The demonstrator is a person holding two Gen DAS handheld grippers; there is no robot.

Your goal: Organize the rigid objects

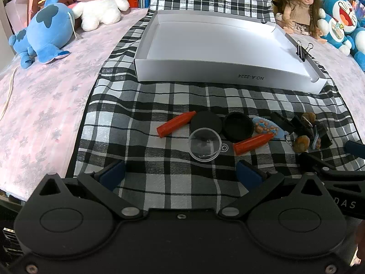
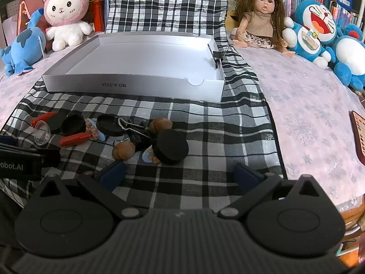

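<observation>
2 grippers, left (image 1: pixel 180 174), right (image 2: pixel 179 173): fingers spread, empty; binder clips (image 2: pixel 136 134) half-hidden.

Left gripper (image 1: pixel 181 174): black body, blue fingers (image 1: pixel 113 174), silver pivot screws. Right gripper (image 2: pixel 180 174): same.

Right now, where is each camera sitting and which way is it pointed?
Left wrist: on the left gripper, facing forward over the checked cloth at the clear funnel and white box; its open blue fingers show, plus the right gripper's tip at the right edge.
Right wrist: on the right gripper, facing the black puck, walnuts and box; its own open fingers show.
Shared: box, funnel, red crayons, doll.
</observation>
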